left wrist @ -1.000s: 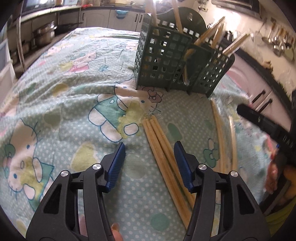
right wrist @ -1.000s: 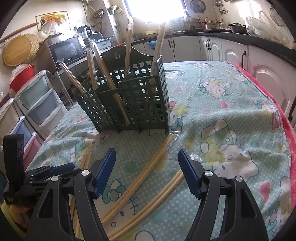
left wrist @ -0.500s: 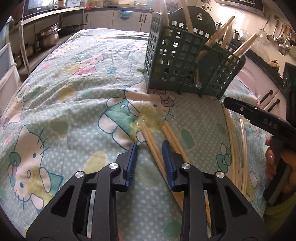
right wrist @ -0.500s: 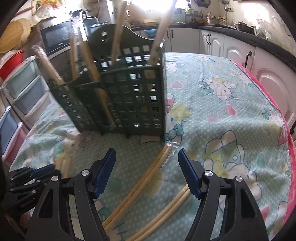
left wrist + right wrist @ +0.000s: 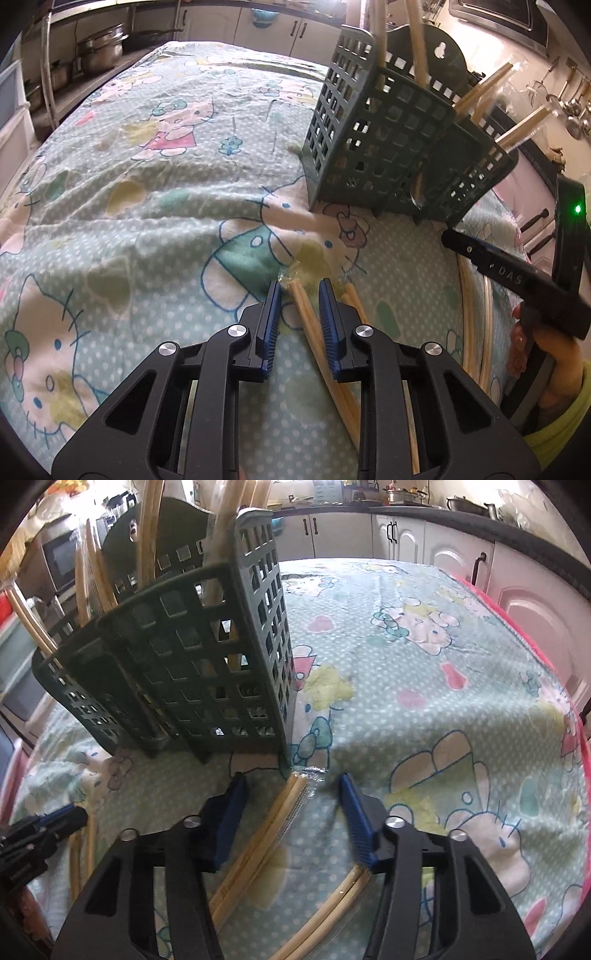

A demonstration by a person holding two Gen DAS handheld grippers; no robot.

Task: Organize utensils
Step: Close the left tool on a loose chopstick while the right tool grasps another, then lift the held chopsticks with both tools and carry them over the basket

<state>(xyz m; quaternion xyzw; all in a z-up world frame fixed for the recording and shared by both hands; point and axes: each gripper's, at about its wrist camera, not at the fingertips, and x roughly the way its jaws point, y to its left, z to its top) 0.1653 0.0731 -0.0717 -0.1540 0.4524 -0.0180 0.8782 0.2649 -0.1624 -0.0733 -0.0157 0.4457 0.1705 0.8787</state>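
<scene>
We see our left hand-held gripper (image 5: 299, 295) low over the desk (image 5: 147, 206), which is covered by a cartoon-cat cloth, with its blue pads set narrow and closing on either side of a wrapped pair of chopsticks (image 5: 314, 325) that lies flat on the cloth; a gap shows on both sides of the sticks, so the pads do not press on them, and a second pair of chopsticks (image 5: 352, 299) lies just outside the pad at 3 o'clock. The green utensil basket (image 5: 380, 147) stands on the cloth at 1 o'clock from that gripper, with more chopsticks leaning upright in its compartments. Our right hand-held gripper (image 5: 291, 790) sits close in front of the basket's near corner, its jaws at about half width and closing, and between them a wrapped pair of chopsticks (image 5: 266, 834) runs from 12 o'clock down toward 7 o'clock, clear of both pads. Another curved pair (image 5: 332, 904) lies on the cloth under the pad at 3 o'clock. In the left wrist view the right gripper's black body comes in at 3 o'clock, held by a hand (image 5: 546, 350)
</scene>
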